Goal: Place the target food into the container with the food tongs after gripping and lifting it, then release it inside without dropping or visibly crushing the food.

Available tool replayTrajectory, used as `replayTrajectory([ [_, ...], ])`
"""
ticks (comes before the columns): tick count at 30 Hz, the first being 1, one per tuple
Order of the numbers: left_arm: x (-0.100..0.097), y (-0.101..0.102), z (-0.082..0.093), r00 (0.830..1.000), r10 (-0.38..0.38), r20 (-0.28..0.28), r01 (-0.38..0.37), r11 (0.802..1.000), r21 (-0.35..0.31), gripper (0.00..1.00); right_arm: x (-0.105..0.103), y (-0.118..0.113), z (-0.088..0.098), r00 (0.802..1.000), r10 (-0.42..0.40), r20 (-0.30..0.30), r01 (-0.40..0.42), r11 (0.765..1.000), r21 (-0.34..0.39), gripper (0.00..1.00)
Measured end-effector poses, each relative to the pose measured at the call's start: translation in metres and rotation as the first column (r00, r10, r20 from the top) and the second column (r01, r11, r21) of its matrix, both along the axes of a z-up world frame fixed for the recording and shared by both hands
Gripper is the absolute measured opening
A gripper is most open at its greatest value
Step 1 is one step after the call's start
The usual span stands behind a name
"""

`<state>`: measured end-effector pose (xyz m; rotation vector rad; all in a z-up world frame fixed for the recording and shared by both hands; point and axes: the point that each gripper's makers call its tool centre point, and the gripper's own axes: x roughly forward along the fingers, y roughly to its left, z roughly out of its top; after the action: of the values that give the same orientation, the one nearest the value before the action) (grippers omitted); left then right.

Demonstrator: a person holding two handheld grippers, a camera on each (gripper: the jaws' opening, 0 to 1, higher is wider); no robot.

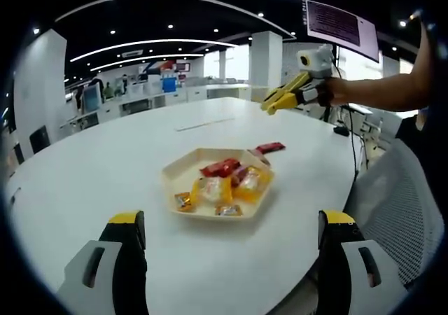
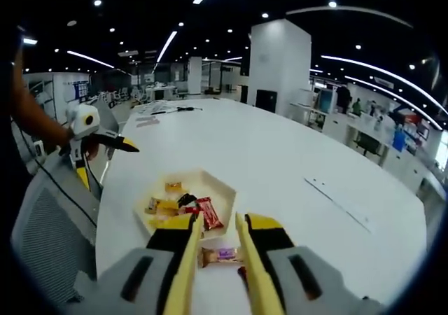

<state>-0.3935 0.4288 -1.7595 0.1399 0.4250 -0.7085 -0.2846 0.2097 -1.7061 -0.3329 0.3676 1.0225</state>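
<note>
Right gripper view puts us at the approach step: our right gripper (image 2: 218,259) hangs with its jaws slightly parted and nothing between them, just above a wrapped snack (image 2: 218,255) lying on the white table (image 2: 315,154) beside the tray (image 2: 210,182). Next we judge we must close gently on it, lift, and carry it over the tray. Our left gripper (image 1: 231,234) is spread wide, empty. A red packet (image 1: 269,147) also sits outside the tray; which one is the target, we cannot tell.
</note>
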Motion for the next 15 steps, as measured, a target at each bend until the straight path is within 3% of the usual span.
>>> replayTrajectory([
  [15, 0.000, 0.000, -0.002, 1.000, 0.000, -0.010, 0.000, 1.000, 0.008, 1.00, 0.000, -0.053, -0.015, 1.000, -0.016, 0.003, 0.016, 0.999, -0.041, 0.28],
])
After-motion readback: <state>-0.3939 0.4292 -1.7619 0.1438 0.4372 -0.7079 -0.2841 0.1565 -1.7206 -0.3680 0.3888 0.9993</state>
